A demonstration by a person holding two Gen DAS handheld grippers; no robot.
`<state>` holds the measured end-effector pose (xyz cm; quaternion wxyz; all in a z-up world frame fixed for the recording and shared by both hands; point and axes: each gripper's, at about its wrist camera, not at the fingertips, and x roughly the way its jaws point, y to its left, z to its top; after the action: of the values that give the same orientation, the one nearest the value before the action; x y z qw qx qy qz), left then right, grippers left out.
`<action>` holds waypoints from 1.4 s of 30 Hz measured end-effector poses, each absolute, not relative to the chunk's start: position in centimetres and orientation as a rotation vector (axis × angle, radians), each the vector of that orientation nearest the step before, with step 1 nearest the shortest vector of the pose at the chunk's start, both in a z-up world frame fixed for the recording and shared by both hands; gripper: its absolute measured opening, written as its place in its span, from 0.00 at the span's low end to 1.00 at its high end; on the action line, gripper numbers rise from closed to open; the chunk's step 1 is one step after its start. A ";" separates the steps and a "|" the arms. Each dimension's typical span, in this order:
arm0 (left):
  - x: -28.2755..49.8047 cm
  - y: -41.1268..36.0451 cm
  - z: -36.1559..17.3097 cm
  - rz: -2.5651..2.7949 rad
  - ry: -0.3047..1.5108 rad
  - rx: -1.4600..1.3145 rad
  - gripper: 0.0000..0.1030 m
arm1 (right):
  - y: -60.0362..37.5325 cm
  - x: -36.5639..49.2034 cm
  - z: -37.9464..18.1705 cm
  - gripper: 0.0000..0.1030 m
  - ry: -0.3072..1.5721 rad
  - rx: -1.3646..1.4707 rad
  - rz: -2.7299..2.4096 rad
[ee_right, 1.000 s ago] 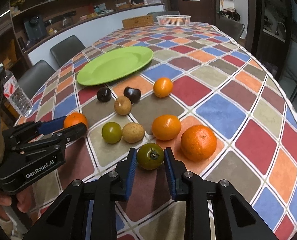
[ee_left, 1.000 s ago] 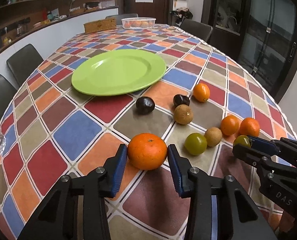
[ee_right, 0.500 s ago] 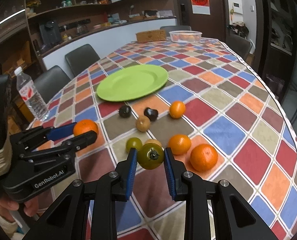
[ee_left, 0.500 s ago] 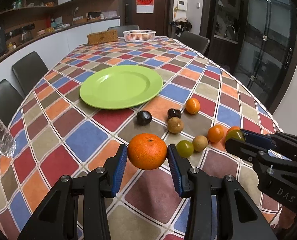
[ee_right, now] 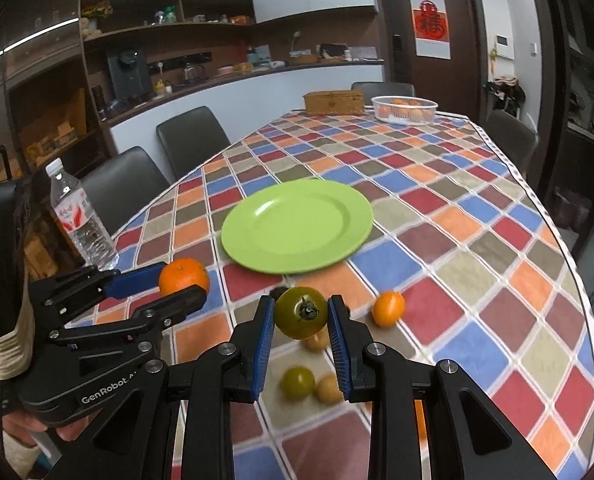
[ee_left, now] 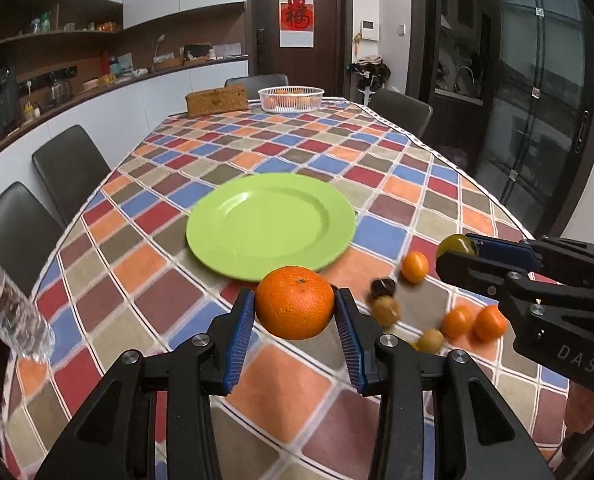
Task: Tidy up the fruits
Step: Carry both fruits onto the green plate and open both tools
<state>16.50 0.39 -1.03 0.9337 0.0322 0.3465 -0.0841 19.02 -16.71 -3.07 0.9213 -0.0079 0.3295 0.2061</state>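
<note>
Both tilted downward above the table, left hand-held gripper point(ee_left: 295, 307) clasps an orange point(ee_left: 295, 302), right hand-held gripper point(ee_right: 301, 314) a green tomato point(ee_right: 301, 312).

Both grippers' fingers point(ee_left: 241, 332) clamped, raised.

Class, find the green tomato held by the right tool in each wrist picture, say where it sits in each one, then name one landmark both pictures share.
Left wrist view: the green tomato shows at the right edge, at the tip of the right tool.
Right wrist view: the tomato sits low in the centre, between the tool's blue pads.
Shared landmark: the green plate on the checked tablecloth.
</note>
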 end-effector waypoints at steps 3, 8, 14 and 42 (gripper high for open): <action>17.8 1.0 -0.5 -0.174 0.706 0.071 0.39 | -16.0 20.7 -2.5 0.27 0.684 -0.024 0.441; 20.6 1.9 0.0 -0.189 0.719 0.079 0.39 | -14.5 23.7 -1.9 0.27 0.703 -0.052 0.468; 24.3 3.0 -0.4 -0.206 0.759 0.066 0.39 | -13.0 27.7 -2.3 0.27 0.761 -0.060 0.487; 32.2 4.7 -4.8 -0.212 0.912 0.011 0.49 | -10.7 37.5 -8.2 0.32 0.984 -0.079 0.465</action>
<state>32.18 4.69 -4.81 0.8925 0.0052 0.4394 -0.1019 37.46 -10.73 -8.24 0.8548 -0.0373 0.4679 0.2212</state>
